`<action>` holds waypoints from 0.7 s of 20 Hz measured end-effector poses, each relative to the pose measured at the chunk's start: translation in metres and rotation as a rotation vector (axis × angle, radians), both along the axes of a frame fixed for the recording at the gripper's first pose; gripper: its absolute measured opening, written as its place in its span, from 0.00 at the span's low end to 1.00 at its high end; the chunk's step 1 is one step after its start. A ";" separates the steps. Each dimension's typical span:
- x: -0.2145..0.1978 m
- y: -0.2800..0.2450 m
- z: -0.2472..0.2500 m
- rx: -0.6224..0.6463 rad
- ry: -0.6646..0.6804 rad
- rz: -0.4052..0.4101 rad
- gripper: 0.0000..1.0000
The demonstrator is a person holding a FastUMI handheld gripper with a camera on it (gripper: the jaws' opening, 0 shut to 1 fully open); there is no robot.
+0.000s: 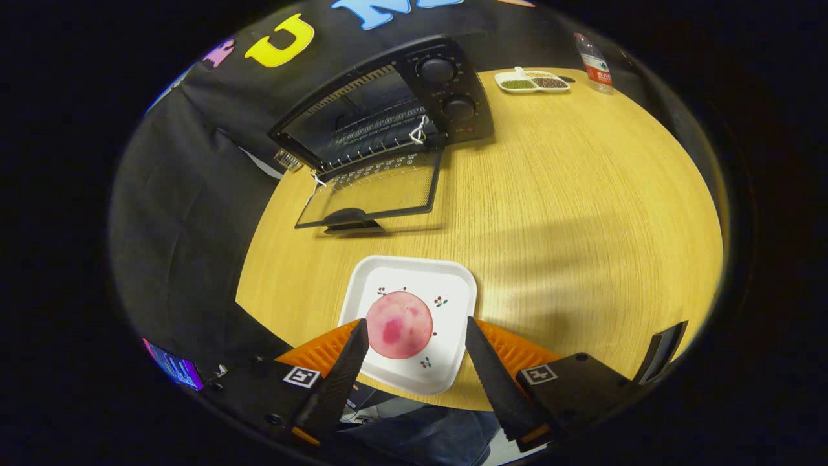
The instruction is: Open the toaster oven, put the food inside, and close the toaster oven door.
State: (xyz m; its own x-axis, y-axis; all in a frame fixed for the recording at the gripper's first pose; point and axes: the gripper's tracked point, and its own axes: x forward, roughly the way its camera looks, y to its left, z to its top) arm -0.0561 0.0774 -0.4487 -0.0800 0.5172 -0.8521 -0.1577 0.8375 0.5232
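Note:
A black toaster oven (388,103) stands at the far side of the round wooden table (569,194). Its glass door (372,194) is folded down flat toward me, and the wire rack (381,139) inside is visible. Closer to me, a white square plate (453,291) holds a round pink piece of food (399,323). My gripper (416,333) hovers over the plate's near side with its jaws open. The food lies between the two black fingers (339,375) and touches neither.
A white divided dish (532,81) with green and brown contents and a plastic bottle (594,63) stand at the table's far right edge. Bare tabletop lies between the plate and the oven door. Below the fingers, a person's dark trousers (420,433) show past the table's near edge.

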 end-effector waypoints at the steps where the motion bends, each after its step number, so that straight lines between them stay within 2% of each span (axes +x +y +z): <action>1: -0.002 -0.001 -0.004 -0.005 0.020 0.006 0.95; 4: -0.011 -0.005 -0.019 -0.024 0.093 0.007 0.87; 7: -0.009 -0.001 -0.019 0.014 0.155 -0.034 0.80; 9: -0.008 -0.008 -0.028 -0.015 0.169 -0.047 0.76; 12: -0.009 -0.014 -0.034 -0.015 0.227 -0.087 0.21; 14: -0.007 -0.017 -0.035 -0.015 0.251 -0.125 0.17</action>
